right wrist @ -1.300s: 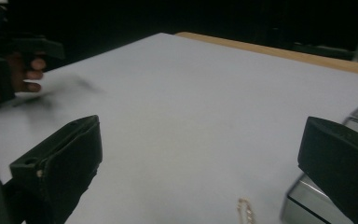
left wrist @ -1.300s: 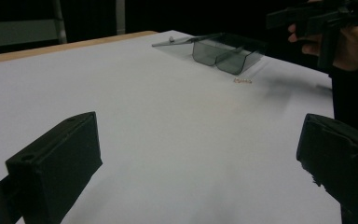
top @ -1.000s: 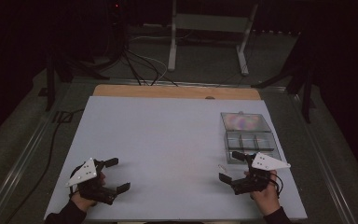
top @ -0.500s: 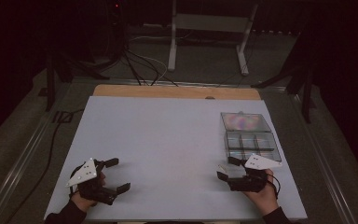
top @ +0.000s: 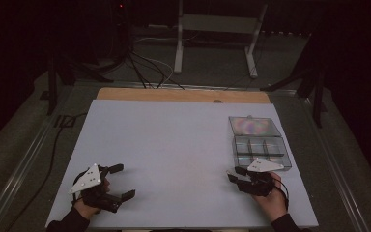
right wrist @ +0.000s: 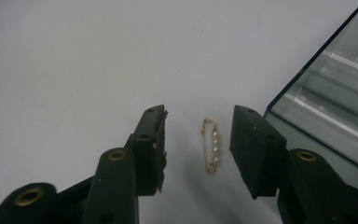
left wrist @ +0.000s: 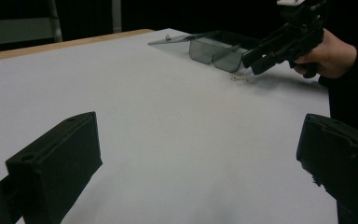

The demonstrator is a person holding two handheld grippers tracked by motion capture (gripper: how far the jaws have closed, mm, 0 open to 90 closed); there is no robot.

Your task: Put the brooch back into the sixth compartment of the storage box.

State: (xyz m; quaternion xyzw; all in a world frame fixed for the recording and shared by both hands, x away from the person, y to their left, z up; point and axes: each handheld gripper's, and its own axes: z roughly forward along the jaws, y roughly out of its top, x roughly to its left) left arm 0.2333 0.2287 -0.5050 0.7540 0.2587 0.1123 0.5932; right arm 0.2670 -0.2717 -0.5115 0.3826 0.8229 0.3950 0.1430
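Right at the near edge of the white table (top: 174, 145), both hands are in, each holding a claw. On the person's left, the left claw (top: 118, 182) sits low by the near left corner with its jaws spread wide and nothing between them; in the left gripper view those two black jaws stand far apart over bare white surface. Over on the other side, the right claw (right wrist: 198, 140) is down close to the table, and its jaws have just been closing in, now standing a narrow gap apart with a small gold brooch pin (right wrist: 210, 144) lying flat on the table between them. The pads are not on it: there's clear white on both sides of the pin, so it's bracketed, not gripped. You can pick out a row of tiny pale beads along the pin's length. In the left gripper view the same pin (left wrist: 239, 78) lies on the table just under the tip of the right claw (left wrist: 251, 63), held in a hand (left wrist: 328, 56). Just beyond the pin, near the right edge of the table, sits a clear plastic compartment box (top: 262, 151), its lid (top: 253, 125) folded open flat behind it, shimmering. Farther back runs the wooden strip (top: 183, 95) along the far edge.
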